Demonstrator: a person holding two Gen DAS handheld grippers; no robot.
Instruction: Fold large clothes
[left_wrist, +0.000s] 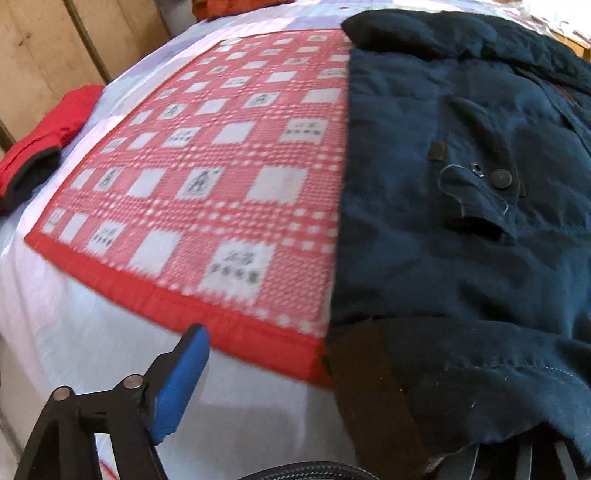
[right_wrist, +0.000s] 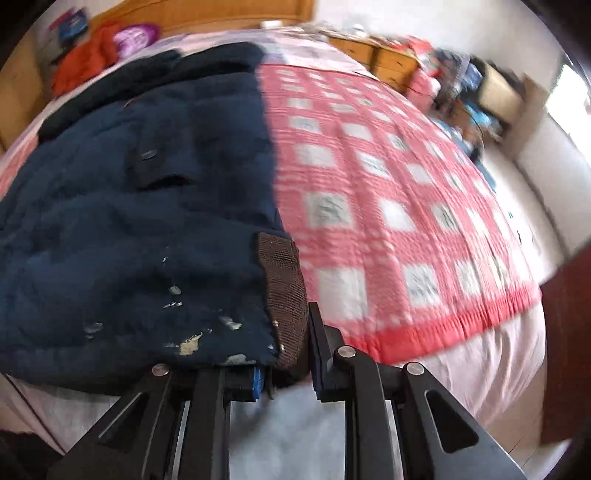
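A large dark navy jacket (left_wrist: 461, 221) lies spread on a bed over a red-and-white checked quilt (left_wrist: 221, 184). Its near hem carries a brown ribbed band (left_wrist: 369, 387). My left gripper (left_wrist: 295, 332) is at the jacket's near left corner with its jaws wide. Its blue left finger (left_wrist: 184, 380) stands free above the white sheet, and the other finger is hidden under the hem. In the right wrist view the jacket (right_wrist: 147, 240) fills the left half. My right gripper (right_wrist: 288, 369) is shut on the brown band (right_wrist: 282, 280) at the near right corner.
A red garment (left_wrist: 40, 144) lies at the bed's left edge beside wooden panels (left_wrist: 37, 55). An orange garment (right_wrist: 85, 62) sits by the wooden headboard (right_wrist: 221, 14). A cluttered wooden nightstand (right_wrist: 388, 62) stands at the far right. The quilt (right_wrist: 388, 184) is bare right of the jacket.
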